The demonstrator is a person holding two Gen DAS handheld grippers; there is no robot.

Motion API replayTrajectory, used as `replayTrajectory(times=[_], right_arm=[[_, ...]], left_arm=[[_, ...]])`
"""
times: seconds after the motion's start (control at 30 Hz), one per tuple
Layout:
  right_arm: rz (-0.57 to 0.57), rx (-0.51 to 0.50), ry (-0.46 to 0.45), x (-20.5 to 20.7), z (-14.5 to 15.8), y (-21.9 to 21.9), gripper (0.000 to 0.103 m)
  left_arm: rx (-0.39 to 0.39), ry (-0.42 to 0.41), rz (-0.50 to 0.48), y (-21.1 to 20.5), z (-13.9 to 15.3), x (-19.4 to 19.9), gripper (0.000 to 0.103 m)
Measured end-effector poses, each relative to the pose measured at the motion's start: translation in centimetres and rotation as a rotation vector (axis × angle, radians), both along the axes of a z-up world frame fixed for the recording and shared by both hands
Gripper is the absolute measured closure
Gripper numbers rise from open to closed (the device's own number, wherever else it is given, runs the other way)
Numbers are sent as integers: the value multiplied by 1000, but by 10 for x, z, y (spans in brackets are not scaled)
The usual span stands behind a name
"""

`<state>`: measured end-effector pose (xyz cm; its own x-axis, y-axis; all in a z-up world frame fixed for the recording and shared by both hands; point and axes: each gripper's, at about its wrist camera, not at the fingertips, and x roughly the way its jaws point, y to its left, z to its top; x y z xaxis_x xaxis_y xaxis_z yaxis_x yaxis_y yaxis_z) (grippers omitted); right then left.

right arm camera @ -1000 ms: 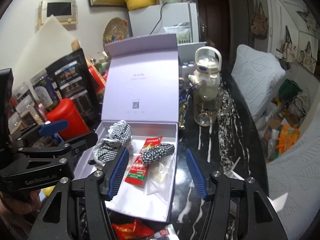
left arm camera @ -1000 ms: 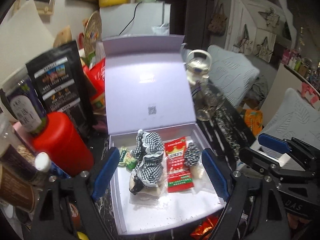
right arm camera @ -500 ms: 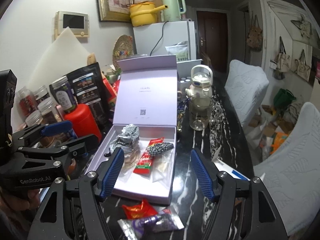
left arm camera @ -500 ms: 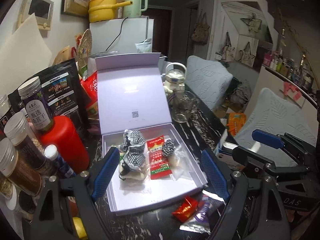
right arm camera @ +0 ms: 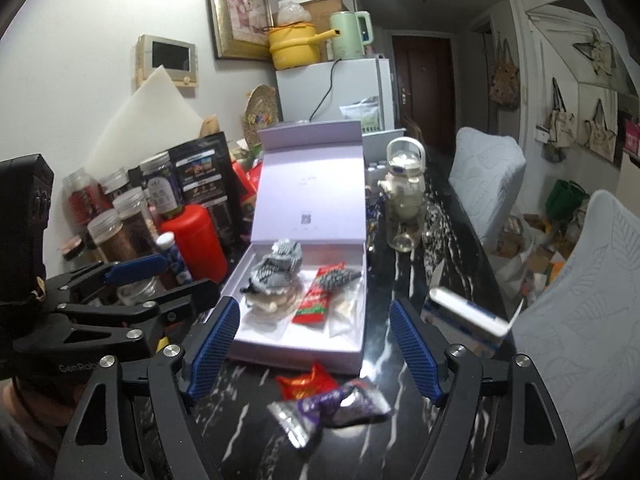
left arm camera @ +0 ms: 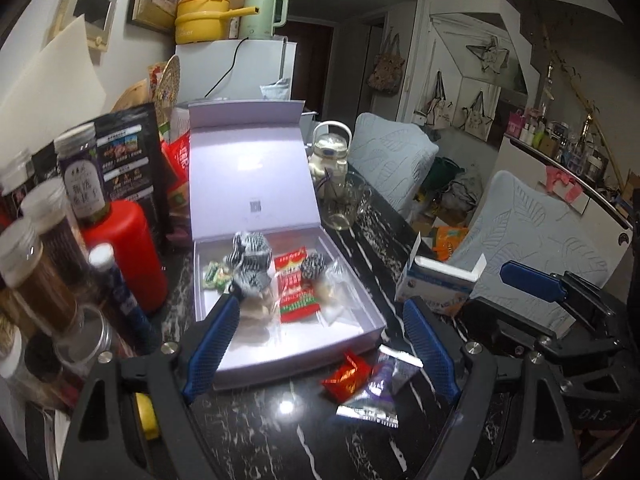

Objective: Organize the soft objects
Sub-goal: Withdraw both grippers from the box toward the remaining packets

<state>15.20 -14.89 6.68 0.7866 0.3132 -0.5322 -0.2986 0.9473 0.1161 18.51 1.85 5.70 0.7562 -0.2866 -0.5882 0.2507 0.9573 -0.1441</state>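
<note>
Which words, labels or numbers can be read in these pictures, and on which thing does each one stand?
"GenRobo", cut off at the edge: on the left gripper body, right wrist view.
"DAS": on the right gripper body, left wrist view.
QR code and faint print on the open lid of the lilac box: too small to read.
Chinese print on the red packet, the black pouch and the jar labels: too blurred to read.

The right gripper (right arm camera: pixel 314 350), blue-padded jaws opening and empty, hangs over a black marbled tabletop (right arm camera: pixel 404 284). Ahead, an open lavender cardboard box (right arm camera: pixel 280 344) holds 2 checked fabric pieces (right arm camera: pixel 278 266) and a red sachet (right arm camera: pixel 316 302). Crinkled snack wrappers (right arm camera: pixel 320 398) lie just before it.
</note>
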Motion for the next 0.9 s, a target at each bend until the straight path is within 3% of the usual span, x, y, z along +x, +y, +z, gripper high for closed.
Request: replayTrajectory(times=[0.2,0.9], right_arm=[[-14,-16,10,-18,-14,3,25],[-97,-13,195,-40,-100,-20,25]], left_arm=[[3,25,9,6,-14,-13,19],[-21,200,-50,-6,-92,-29,19]])
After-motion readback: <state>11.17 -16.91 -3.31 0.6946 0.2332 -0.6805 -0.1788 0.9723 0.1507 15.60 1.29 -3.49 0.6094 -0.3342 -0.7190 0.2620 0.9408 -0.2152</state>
